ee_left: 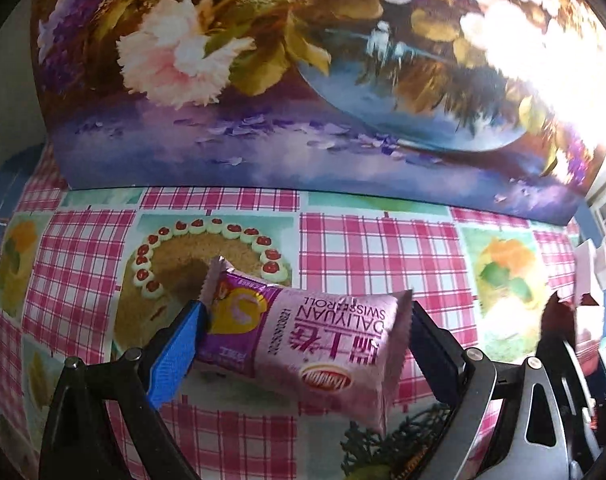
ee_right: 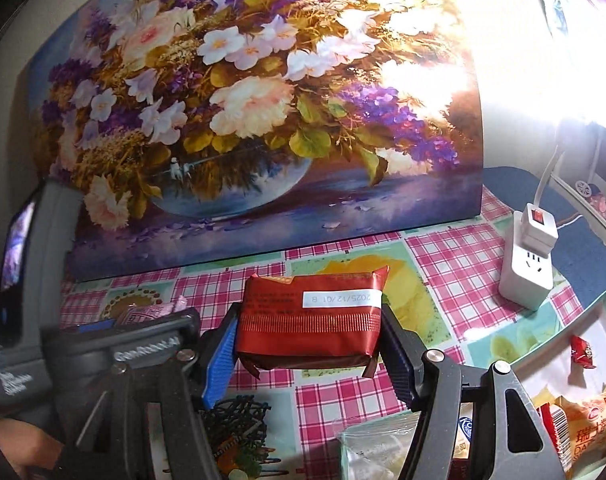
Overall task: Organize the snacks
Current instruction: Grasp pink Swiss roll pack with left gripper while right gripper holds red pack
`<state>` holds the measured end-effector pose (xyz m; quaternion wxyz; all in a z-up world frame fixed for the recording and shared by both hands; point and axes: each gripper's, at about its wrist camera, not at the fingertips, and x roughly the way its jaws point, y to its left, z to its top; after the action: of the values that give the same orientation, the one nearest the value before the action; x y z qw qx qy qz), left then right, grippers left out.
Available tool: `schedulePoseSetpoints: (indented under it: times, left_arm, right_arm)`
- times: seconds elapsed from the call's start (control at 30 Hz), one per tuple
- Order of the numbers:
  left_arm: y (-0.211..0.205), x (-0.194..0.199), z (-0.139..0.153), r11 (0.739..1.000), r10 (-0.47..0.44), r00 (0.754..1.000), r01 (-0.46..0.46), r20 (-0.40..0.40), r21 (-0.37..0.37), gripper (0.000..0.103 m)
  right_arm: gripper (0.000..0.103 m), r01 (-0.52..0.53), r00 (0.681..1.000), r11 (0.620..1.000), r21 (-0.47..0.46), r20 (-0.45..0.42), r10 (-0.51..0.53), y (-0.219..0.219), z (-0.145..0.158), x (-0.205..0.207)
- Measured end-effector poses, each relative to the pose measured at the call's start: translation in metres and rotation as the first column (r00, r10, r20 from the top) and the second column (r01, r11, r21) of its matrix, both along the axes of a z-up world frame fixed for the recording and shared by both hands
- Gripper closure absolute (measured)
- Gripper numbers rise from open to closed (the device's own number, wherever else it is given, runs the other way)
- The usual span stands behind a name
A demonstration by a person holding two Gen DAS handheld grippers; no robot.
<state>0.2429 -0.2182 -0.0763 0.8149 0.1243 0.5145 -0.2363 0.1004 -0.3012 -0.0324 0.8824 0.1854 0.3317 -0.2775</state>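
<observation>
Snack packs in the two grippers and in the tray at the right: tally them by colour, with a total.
Pink: 1, the Swiss roll in the left gripper.
Dark red: 1, the pack in the right gripper.
Small red: 1, in the tray.
Orange: 1, in the tray.
Total: 4, counting only packs clearly visible.

pink plastic cake-roll packet (ee_left: 303, 336) between left gripper (ee_left: 303, 320) fingers | red foil snack packet (ee_right: 311, 320) between right gripper (ee_right: 309, 334) fingers | white plastic power strip (ee_right: 529, 256) right | big flower painting (ee_right: 255, 120) behind, on checked pink tablecloth (ee_right: 455, 256)

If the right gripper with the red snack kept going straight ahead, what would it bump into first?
Probably the big flower painting standing at the back of the table. The right gripper holds the red packet, and only bare tablecloth seems to lie between.
</observation>
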Motion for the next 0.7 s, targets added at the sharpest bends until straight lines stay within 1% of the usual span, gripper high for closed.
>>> schedulePoseSetpoints:
  times: [0.13,0.17,0.2,0.23,0.37,0.47,0.6,0.7]
  left_arm:
    - [-0.001,0.001,-0.008,1.0,0.007,1.0,-0.007,0.01,0.028,0.01]
    - [0.002,0.002,-0.009,0.999,0.015,1.0,-0.015,0.012,0.03,0.016]
    - [0.006,0.001,-0.009,0.999,0.023,0.999,-0.024,0.025,0.036,0.028]
    - [0.01,0.002,-0.008,0.999,0.029,0.999,-0.03,0.039,0.037,0.032]
    - [0.026,0.009,-0.003,0.999,0.04,0.999,-0.04,0.012,-0.029,0.033]
    - [0.038,0.013,-0.003,0.999,0.033,0.999,-0.032,0.014,-0.039,0.033]
    - [0.041,0.017,0.001,0.999,0.019,0.999,-0.018,0.038,-0.038,0.034]
    - [0.048,0.012,0.003,0.997,0.033,0.999,-0.031,0.032,-0.074,0.034]
  right_arm:
    - [0.036,-0.002,1.0,1.0,0.008,0.003,0.002,0.0,0.0,-0.001]
    - [0.036,-0.003,1.0,1.0,0.009,0.003,0.003,0.0,0.0,0.0]
    - [0.036,-0.004,1.0,1.0,0.01,0.004,0.004,0.001,0.0,0.0]
    - [0.036,-0.005,1.0,1.0,0.011,0.004,0.005,0.001,0.0,0.0]
    - [0.036,-0.012,1.0,1.0,0.015,-0.002,0.012,0.002,-0.002,0.001]
    - [0.036,-0.017,1.0,1.0,0.021,-0.005,0.017,0.002,-0.003,0.001]
    - [0.036,-0.015,1.0,0.999,0.031,-0.007,0.016,0.0,-0.005,0.001]
    - [0.036,-0.015,1.0,0.999,0.033,-0.01,0.016,0.0,-0.006,0.001]
